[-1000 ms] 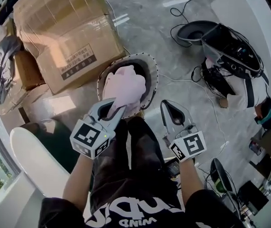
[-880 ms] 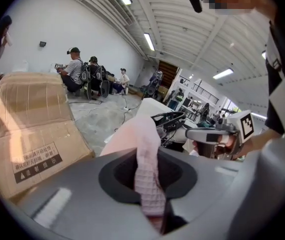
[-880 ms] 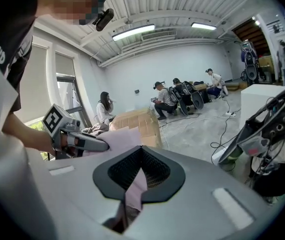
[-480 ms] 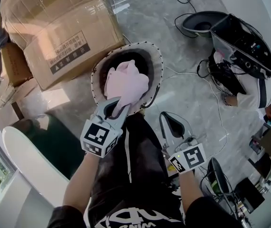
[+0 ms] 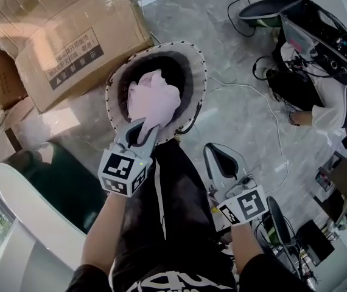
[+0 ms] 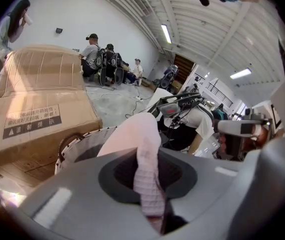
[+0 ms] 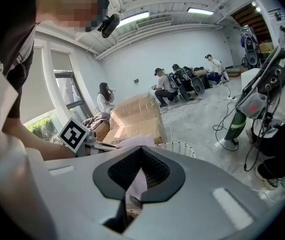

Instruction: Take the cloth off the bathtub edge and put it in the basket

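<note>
One cloth (image 5: 153,97) end clamped in left gripper (image 5: 144,128), rest over basket (image 5: 200,72); right gripper (image 5: 212,149) closed, empty.

Cardboard box (image 5: 70,17), printed label (image 5: 76,55) in Chinese characters, too blurred to read, square black-and-white code marker (image 5: 120,169) on the left gripper (image 5: 142,126), another on the right gripper (image 5: 213,149), white shirt lettering (image 5: 161,283) cut off.
</note>
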Demonstrator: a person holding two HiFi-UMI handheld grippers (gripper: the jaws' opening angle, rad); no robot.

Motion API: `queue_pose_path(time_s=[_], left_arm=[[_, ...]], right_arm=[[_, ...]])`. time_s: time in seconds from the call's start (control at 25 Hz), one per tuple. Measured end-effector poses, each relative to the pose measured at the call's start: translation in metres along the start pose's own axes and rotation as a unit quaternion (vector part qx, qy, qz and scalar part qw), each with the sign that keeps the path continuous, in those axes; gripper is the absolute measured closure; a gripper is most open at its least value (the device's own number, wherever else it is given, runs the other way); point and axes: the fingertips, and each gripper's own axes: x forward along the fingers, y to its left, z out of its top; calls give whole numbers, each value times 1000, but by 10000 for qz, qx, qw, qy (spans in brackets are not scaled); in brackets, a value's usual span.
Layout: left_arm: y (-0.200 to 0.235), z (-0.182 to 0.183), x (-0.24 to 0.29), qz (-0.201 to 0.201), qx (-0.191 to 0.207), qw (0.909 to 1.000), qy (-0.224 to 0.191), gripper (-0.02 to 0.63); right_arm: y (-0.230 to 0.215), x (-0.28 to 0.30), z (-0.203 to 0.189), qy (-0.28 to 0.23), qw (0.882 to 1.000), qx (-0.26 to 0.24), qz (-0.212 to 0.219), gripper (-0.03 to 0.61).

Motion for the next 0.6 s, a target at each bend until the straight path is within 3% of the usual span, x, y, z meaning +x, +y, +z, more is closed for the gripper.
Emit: queue_pose_path(time_s=[0.36, 0.44, 0.6], left_arm=[[5, -17, 11, 215, -32, 9997, 98, 555], [9, -19, 14, 357, -126, 9993, 41, 382], [11, -20, 24, 462, -115, 9989, 12, 322]], right_arm=[[0, -5, -13, 174, 9998, -64, 83, 569], [0, -6, -15, 210, 9997, -76, 97, 569], [-2, -9, -20, 275, 9995, -92, 113, 569]])
